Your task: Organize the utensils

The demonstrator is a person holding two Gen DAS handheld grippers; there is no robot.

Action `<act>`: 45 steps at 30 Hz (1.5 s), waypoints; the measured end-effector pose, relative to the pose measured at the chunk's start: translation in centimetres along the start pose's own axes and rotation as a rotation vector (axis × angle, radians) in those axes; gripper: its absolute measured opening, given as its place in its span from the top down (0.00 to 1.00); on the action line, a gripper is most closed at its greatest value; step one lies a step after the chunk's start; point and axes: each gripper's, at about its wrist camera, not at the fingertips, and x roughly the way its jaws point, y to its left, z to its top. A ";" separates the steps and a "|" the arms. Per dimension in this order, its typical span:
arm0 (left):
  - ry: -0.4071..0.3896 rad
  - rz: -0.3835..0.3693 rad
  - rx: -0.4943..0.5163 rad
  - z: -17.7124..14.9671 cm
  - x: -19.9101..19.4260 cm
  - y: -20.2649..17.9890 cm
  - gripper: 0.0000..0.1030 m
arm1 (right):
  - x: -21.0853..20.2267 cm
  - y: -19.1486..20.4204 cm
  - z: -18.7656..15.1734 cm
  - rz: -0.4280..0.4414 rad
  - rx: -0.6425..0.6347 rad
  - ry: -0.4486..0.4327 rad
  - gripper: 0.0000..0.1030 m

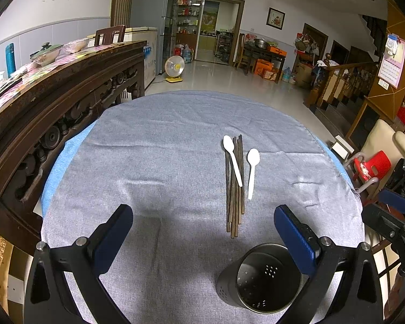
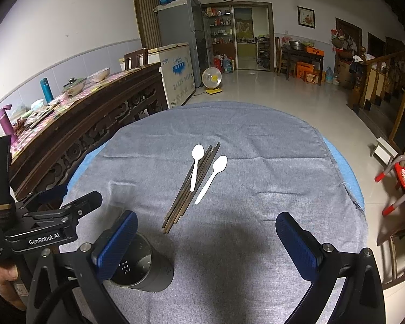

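My left gripper (image 1: pixel 202 232) is wide open and holds nothing. My right gripper (image 2: pixel 206 239) is wide open too, and it is empty. Both hang over the round bench (image 1: pixel 159 145), which has a grey cloth (image 2: pixel 256 140) on it.

A bunch of dark chopsticks (image 1: pixel 235 189) lies in the middle of the cloth. One white spoon (image 1: pixel 232 159) lies across the top of the chopsticks. The other white spoon (image 1: pixel 252 172) lies just beside them on the cloth, with its bowl pointing away from me.

The dark metal cup with little holes (image 1: pixel 259 280) stands near me. It is empty. It sits just under my left gripper's right finger (image 1: pixel 294 240).
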 end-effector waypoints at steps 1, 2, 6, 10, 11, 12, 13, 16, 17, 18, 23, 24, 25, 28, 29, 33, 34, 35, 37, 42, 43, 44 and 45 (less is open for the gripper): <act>0.000 -0.001 0.001 0.0 0.0 0.0 0.00 | -0.3 0.2 0.1 -0.001 0.000 0.001 0.00; -0.001 -0.001 0.001 0.0 -0.1 0.0 0.00 | -0.3 0.1 0.1 -0.001 0.001 0.000 0.00; 0.000 0.001 0.006 0.0 0.0 0.0 0.00 | -0.4 0.1 0.2 0.000 -0.003 -0.015 0.00; 0.000 0.002 0.008 0.0 0.0 -0.1 0.00 | -0.4 0.1 0.2 0.003 0.000 -0.011 0.00; 0.000 0.003 0.009 0.0 0.0 -0.1 0.00 | -0.4 0.1 0.2 0.002 -0.002 -0.006 0.00; -0.001 0.003 0.010 0.1 0.0 -0.1 0.00 | -0.4 0.1 0.3 -0.002 -0.004 0.001 0.00; -0.001 0.003 0.010 0.1 0.0 0.0 0.00 | -0.4 0.1 0.3 -0.001 -0.004 0.004 0.00; -0.001 0.002 0.010 0.1 0.1 0.0 0.00 | -0.1 0.0 0.5 -0.006 -0.005 0.028 0.00; 0.000 0.002 0.009 0.1 0.1 0.0 0.00 | -0.1 0.0 0.6 -0.005 -0.003 0.036 0.00; 0.000 0.002 0.009 0.1 0.1 0.0 0.00 | -0.1 0.0 0.6 -0.001 0.003 0.040 0.00; 0.004 0.000 0.009 0.3 0.3 0.0 0.00 | 0.1 -0.1 0.8 0.002 0.014 0.070 0.00; 0.006 0.000 0.009 0.3 0.4 0.0 0.00 | 0.1 -0.1 0.8 -0.006 0.004 0.057 0.00; 0.008 -0.001 0.008 0.4 0.5 0.1 0.00 | 0.3 -0.1 0.9 -0.008 0.003 0.060 0.00; 0.031 0.002 -0.014 0.5 1.3 0.8 0.00 | 1.0 -0.8 1.3 -0.017 -0.001 0.057 0.00; 0.038 0.004 -0.024 0.5 1.6 1.2 0.00 | 1.5 -1.4 1.4 -0.008 0.010 0.067 0.00; 0.079 0.021 -0.083 0.5 3.1 3.3 0.00 | 4.8 -4.4 2.1 0.039 0.096 0.139 0.00; 0.091 0.029 -0.098 0.5 3.6 3.9 0.00 | 5.5 -5.1 2.3 0.052 0.116 0.142 0.01; 0.098 0.033 -0.105 0.4 3.9 4.2 0.00 | 6.9 -6.1 2.5 0.074 0.159 0.178 0.04; 0.120 0.040 -0.123 0.3 4.8 5.0 0.00 | 9.5 -7.4 2.7 0.122 0.233 0.259 0.11; 0.177 0.033 -0.140 -0.2 6.8 5.8 0.00 | 17.8 -8.9 3.4 0.228 0.407 0.442 0.30; 0.188 0.031 -0.137 -0.4 7.3 5.9 0.00 | 19.4 -8.9 3.7 0.230 0.422 0.468 0.35; 0.195 0.032 -0.134 -0.5 7.6 6.0 0.00 | 20.7 -9.0 4.0 0.223 0.427 0.491 0.37; 0.203 0.033 -0.131 -0.6 7.8 6.1 0.00 | 22.2 -8.8 4.3 0.214 0.427 0.516 0.37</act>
